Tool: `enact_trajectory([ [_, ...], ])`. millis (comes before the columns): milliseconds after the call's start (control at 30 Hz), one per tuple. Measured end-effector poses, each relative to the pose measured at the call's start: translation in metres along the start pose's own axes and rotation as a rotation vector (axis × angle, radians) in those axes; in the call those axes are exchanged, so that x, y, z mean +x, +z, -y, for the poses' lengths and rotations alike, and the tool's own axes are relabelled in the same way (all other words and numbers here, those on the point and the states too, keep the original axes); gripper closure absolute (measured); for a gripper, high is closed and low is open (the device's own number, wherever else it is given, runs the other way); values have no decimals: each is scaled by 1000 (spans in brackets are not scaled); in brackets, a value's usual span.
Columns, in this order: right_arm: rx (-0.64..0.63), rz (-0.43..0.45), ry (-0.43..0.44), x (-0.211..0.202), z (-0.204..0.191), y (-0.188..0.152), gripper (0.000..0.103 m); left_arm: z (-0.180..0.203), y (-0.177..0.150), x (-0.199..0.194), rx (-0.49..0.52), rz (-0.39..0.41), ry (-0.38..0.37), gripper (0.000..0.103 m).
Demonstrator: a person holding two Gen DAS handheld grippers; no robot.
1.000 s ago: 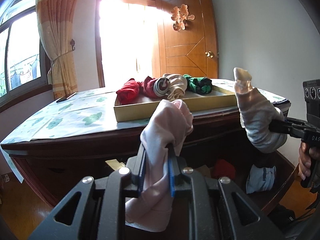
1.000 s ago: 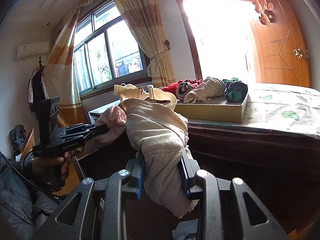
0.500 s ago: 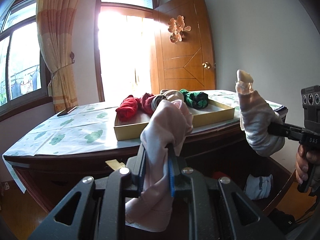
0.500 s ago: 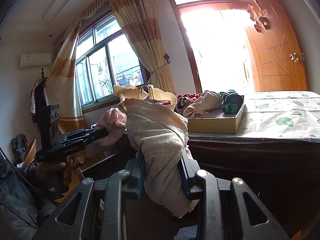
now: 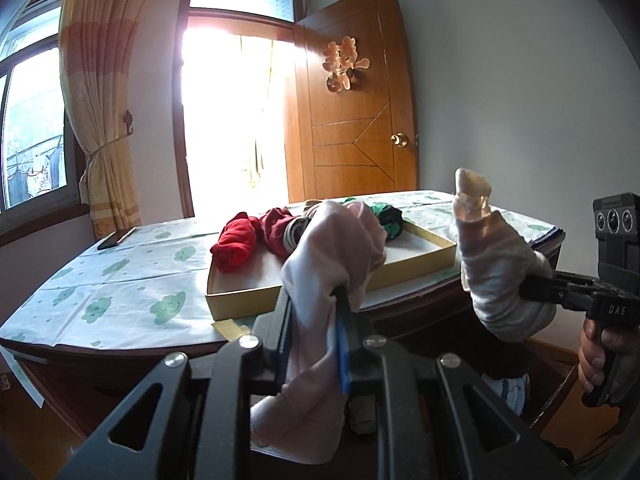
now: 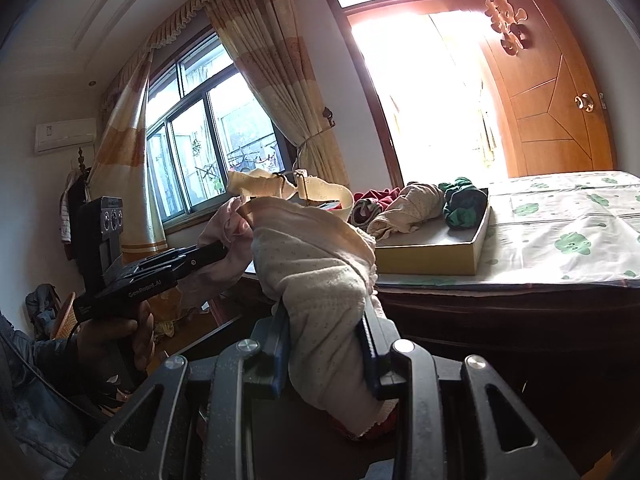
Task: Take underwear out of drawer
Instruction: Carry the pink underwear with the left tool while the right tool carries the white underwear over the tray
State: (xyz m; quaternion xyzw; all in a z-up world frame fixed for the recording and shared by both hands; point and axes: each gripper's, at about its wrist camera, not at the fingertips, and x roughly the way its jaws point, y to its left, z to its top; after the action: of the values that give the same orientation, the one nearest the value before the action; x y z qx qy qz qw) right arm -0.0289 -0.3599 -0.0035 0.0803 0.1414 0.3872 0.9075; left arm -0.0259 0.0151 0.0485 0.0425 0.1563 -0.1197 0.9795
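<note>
Bench [image 5: 120, 280] surface left of the shallow tray [image 5: 248, 300] lies open under a patterned cloth; only a phone [image 5: 116, 239] sits at its far left edge. The tray's left half is blocked by rolled garments [image 5: 236, 246]; its right half [image 5: 416, 246] is bare. Right gripper [image 5: 532, 292] with its cream bundle [image 5: 500, 272] obstructs the right approach.

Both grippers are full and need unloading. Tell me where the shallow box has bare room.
The box floor is bare along its near side and toward its right end, between the front wall and the green roll. The far left is crowded: red roll, maroon roll and beige roll lie packed together. The tablecloth left of the box is also bare.
</note>
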Motion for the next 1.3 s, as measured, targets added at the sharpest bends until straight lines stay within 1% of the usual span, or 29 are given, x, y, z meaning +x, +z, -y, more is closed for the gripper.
enact_trajectory([
  [267, 0, -24, -7, 9, -6, 9, 71, 4, 13, 7, -9, -7, -23, 86],
  [433, 2, -39, -14, 13, -7, 19, 71, 2, 28, 11, -9, -2, -33, 86],
  [667, 7, -57, -20, 19, -6, 37, 71, -4, 50, 22, -44, -25, -78, 86],
  [900, 65, -78, -31, 32, 4, 60, 71, -7, 74, 43, -47, -53, -94, 86],
  [1133, 104, -80, -66, 46, 21, 89, 71, -16, 96, 78, -98, -124, -117, 86],
  [1300, 109, -85, -85, 58, 29, 112, 71, -23, 111, 102, -140, -161, -123, 86],
])
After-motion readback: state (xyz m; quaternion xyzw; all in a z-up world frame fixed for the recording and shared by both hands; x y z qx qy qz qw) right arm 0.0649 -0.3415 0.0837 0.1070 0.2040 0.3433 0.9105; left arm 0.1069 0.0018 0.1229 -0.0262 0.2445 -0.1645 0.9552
